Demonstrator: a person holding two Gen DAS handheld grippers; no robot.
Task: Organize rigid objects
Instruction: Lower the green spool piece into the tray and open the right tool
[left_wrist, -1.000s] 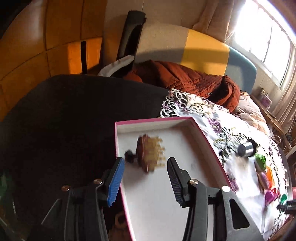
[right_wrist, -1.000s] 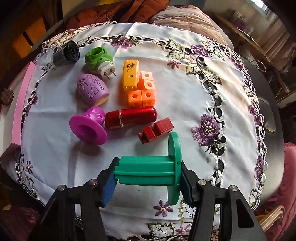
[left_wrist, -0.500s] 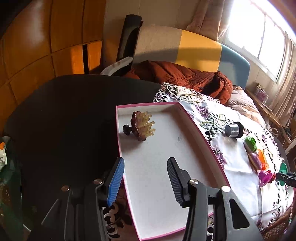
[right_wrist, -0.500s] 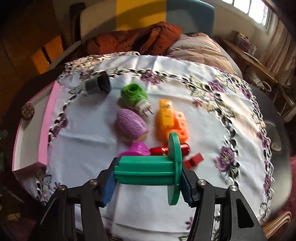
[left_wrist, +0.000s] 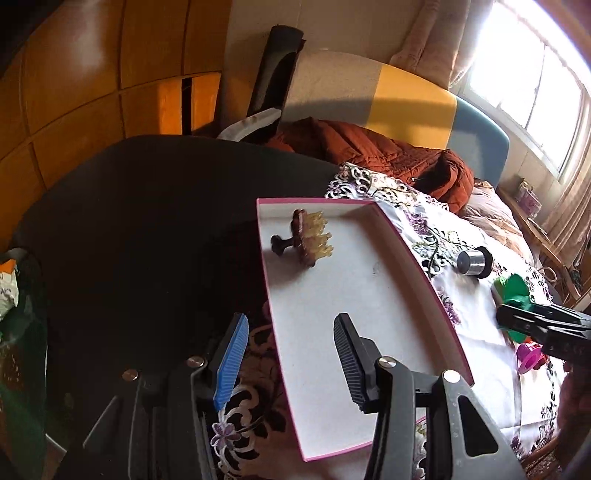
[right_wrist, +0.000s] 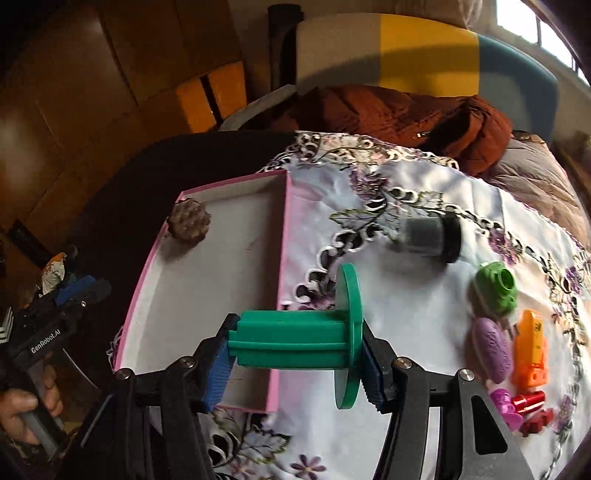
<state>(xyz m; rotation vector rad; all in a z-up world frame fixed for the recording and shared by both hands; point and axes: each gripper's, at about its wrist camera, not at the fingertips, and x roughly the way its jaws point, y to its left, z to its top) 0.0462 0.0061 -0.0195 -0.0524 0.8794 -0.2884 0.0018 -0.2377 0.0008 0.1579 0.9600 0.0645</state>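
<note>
Right gripper (right_wrist: 295, 354) is clamped on the green spool (right_wrist: 295, 345), lengthwise: one pad on the bare hub end, the other on the flange face. Spool is carried in the air, sitting over the tray's (right_wrist: 282, 258) right wall, at about 6 o'clock of the tray in the right wrist view.

Left gripper (left_wrist: 291, 360) has jaws apart with nothing between them, hovering over the tray's near left edge. A hand (right_wrist: 22, 410) holds its handle at 8 o'clock in the right view.

Tray holds one item: a brown brush (left_wrist: 306, 240) in the far left corner, around 11 o'clock.

Loose on the cloth (right_wrist: 406, 314), from 1 to 4 o'clock of the spool: black cap (right_wrist: 430, 236), green plug (right_wrist: 495, 291), purple egg (right_wrist: 491, 349), orange block (right_wrist: 532, 349), pink piece (right_wrist: 504, 404), red pieces (right_wrist: 532, 408).

Handling, my read:
- Spool looks like hard moulded plastic, light, stiff, not fragile.
- Smooth surface, so an end-to-end pinch can pivot; ribbed hub would give a more stable grip across it.
- Thin flange is the weak part; avoid levering on its rim.
- Round, so it may roll if laid on its side; standing on the flange looks steadier.

Next step likely: set it on open tray floor, clear of the brush.
</note>
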